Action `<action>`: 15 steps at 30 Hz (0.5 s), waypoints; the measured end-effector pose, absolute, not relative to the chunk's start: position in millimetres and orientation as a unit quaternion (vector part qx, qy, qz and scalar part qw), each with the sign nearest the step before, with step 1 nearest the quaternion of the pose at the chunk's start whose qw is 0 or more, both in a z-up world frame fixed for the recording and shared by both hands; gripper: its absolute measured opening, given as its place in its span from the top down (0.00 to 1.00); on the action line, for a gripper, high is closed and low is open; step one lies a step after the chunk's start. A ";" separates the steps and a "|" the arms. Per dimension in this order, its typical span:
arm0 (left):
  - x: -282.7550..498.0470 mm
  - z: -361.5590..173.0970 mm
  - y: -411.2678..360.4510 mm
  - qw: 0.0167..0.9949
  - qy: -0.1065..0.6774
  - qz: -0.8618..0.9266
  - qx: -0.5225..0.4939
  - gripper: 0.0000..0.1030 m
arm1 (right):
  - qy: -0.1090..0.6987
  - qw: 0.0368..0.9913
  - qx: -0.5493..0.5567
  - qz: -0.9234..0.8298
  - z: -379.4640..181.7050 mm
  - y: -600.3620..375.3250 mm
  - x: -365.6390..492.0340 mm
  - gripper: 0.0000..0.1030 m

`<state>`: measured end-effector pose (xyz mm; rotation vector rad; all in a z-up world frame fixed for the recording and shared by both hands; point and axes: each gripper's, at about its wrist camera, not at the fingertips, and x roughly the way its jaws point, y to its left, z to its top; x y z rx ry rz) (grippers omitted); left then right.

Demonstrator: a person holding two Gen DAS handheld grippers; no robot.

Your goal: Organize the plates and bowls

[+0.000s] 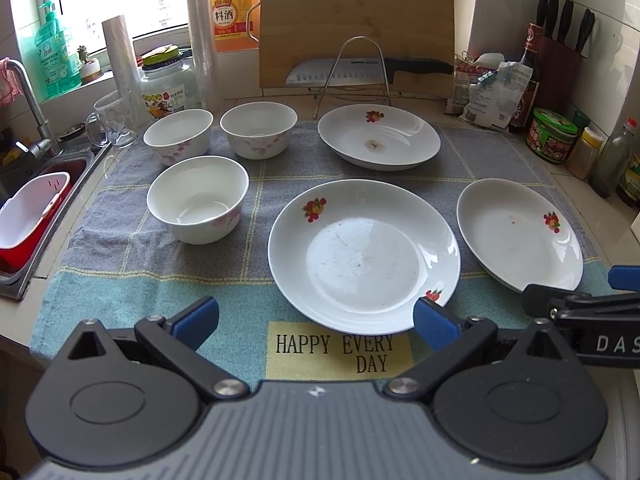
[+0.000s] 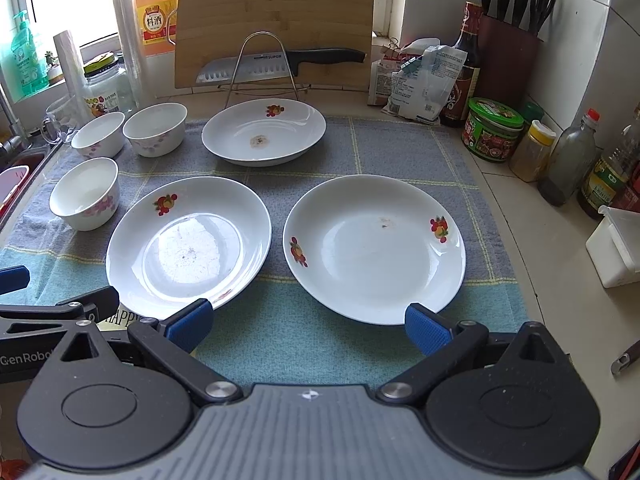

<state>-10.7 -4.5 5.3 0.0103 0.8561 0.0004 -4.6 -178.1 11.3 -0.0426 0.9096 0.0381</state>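
Three white plates with fruit prints lie on a grey-blue towel [image 1: 248,280]: a near middle plate [image 1: 362,254], a right plate [image 1: 518,232] and a far plate [image 1: 378,136]. Three white bowls with pink flowers stand at the left: a near bowl [image 1: 198,200] and two far bowls [image 1: 178,136] [image 1: 258,130]. My left gripper [image 1: 316,320] is open and empty, just short of the middle plate's near rim. My right gripper [image 2: 306,322] is open and empty, in front of the gap between the middle plate [image 2: 188,244] and the right plate [image 2: 374,248].
A sink [image 1: 28,216] with a red and white basket lies at the left. A cutting board [image 1: 356,24], knife and wire rack [image 1: 354,68] stand at the back. Bottles, jars and a knife block [image 1: 560,60] crowd the right. A glass mug [image 1: 112,120] stands behind the bowls.
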 end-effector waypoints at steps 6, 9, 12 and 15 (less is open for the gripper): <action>-11.1 6.3 -4.1 0.910 0.414 0.001 0.004 0.01 | 0.439 0.898 -0.020 0.019 11.7 -178.2 -5.3 0.00; -11.0 6.6 -3.9 0.910 0.414 0.001 0.005 0.01 | 0.438 0.898 -0.021 0.019 12.2 -178.1 -5.6 0.00; -11.0 6.7 -3.9 0.910 0.415 0.001 0.004 0.01 | 0.438 0.898 -0.021 0.019 12.6 -178.1 -5.9 0.00; -11.1 7.2 -4.0 0.910 0.415 0.002 0.003 0.01 | 0.438 0.898 -0.021 0.019 12.5 -178.3 -5.9 0.00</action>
